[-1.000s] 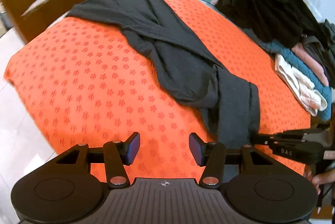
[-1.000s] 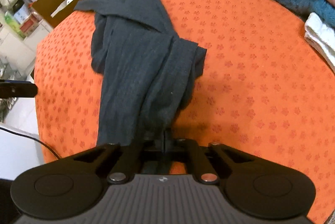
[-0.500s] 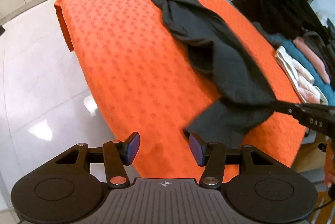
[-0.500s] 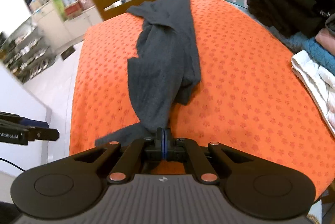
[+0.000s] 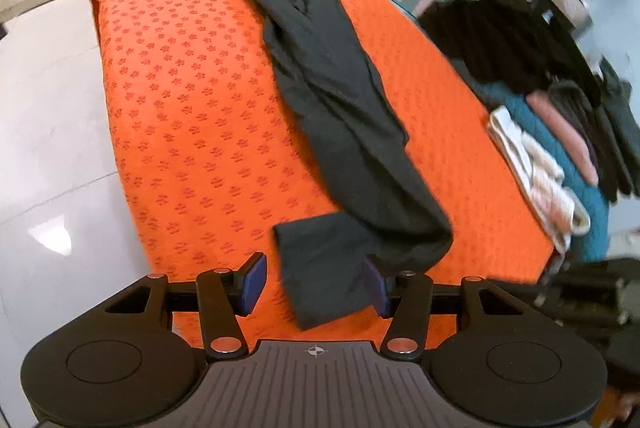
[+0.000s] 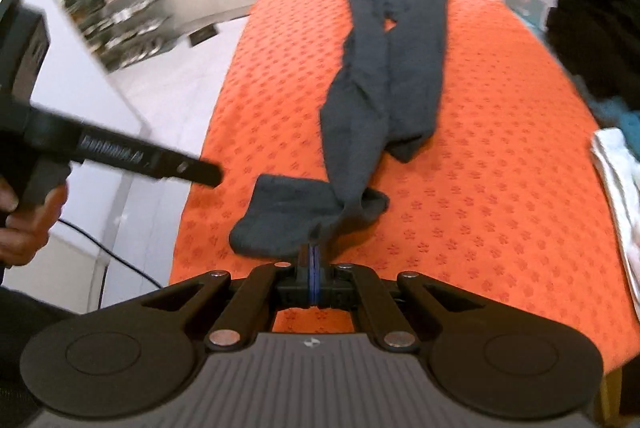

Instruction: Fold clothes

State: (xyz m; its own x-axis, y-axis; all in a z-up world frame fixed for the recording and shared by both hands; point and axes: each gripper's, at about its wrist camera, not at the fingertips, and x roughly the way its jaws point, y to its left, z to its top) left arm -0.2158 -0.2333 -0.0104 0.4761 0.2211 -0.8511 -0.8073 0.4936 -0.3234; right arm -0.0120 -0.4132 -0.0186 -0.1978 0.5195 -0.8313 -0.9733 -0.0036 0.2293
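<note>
Between closed right claw (image 6: 313,260) tips, seemingly: dark garment (image 6: 384,100) edge.

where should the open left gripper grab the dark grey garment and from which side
Take the loose flat flap of the dark grey garment at the near table edge, coming from above with the left gripper. It lies thin and free there, while the right gripper pinches the neighbouring corner.

Dark grey garment (image 5: 340,132) strung lengthwise on orange tablecloth (image 5: 192,116); left gripper (image 5: 316,284) fingers apart above its near end.
</note>
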